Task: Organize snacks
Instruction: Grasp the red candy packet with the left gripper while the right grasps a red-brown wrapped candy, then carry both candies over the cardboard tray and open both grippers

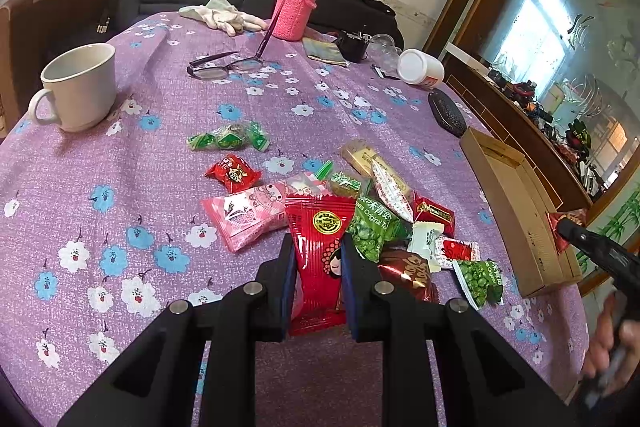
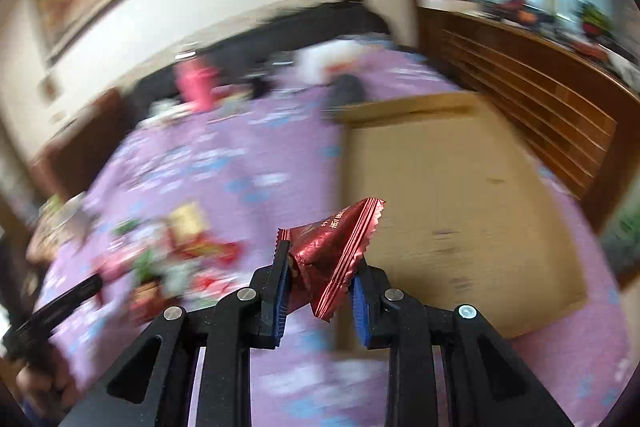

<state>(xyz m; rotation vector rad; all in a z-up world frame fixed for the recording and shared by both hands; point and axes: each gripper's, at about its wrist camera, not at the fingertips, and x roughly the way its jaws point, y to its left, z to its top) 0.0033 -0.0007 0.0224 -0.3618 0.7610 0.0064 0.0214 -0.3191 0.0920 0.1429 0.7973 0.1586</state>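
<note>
My left gripper (image 1: 318, 247) is shut on a long red snack packet (image 1: 318, 255) with a gold seal, held at the near edge of a pile of snacks (image 1: 380, 211) on the purple flowered tablecloth (image 1: 160, 187). My right gripper (image 2: 324, 259) is shut on a dark red foil packet (image 2: 336, 247), held over the near left edge of an open cardboard box (image 2: 460, 187). That box (image 1: 516, 203) stands at the right in the left wrist view, with the right gripper (image 1: 568, 231) and its packet at its near end. The right wrist view is motion-blurred.
A white mug (image 1: 78, 87) stands at the left. Glasses (image 1: 224, 65), white gloves (image 1: 224, 15), a pink bottle (image 1: 298, 3), a white jar (image 1: 420, 67) and a dark case (image 1: 446, 111) lie toward the far side. A wooden cabinet (image 2: 528, 95) runs along the right.
</note>
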